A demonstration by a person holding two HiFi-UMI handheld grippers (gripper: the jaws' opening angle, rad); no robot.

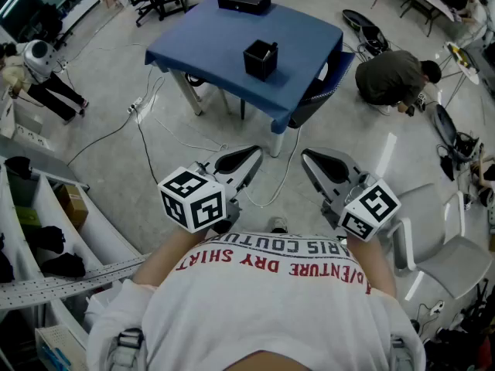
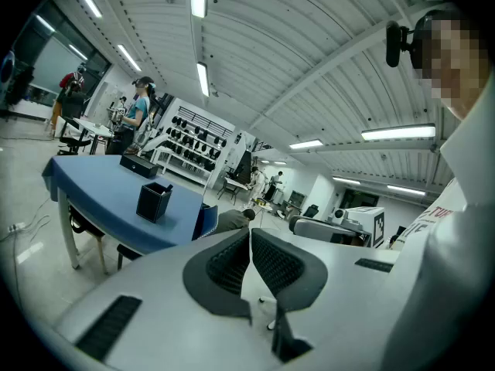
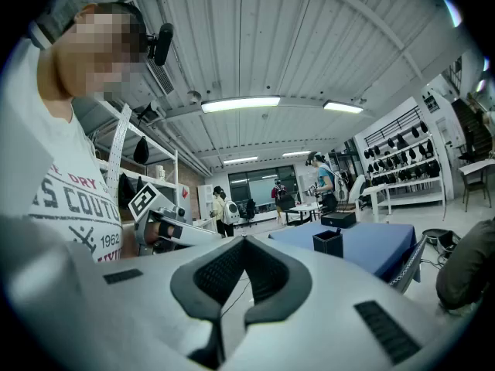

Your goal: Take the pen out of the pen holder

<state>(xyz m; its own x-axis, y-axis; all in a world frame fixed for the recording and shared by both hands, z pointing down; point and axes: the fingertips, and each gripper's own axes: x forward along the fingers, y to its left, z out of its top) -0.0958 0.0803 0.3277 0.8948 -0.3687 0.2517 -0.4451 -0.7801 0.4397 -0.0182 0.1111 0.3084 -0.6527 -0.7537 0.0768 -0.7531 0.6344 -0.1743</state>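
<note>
The black square pen holder (image 1: 261,59) stands on a blue table (image 1: 216,41), well ahead of me across open floor. In the left gripper view the pen holder (image 2: 153,202) shows a dark pen tip (image 2: 168,186) poking above its rim. The right gripper view has the holder (image 3: 328,243) far off too. My left gripper (image 1: 251,157) and right gripper (image 1: 309,159) are held close to my chest, side by side, both far short of the table. Each is shut with its tips touching and nothing between them.
A black box (image 1: 244,1) lies at the table's far end. A blue chair (image 1: 319,91) is tucked at the table's right side. A person (image 1: 390,77) crouches on the floor to the right. Cables (image 1: 147,122) trail on the floor, and shelves (image 1: 46,215) line my left.
</note>
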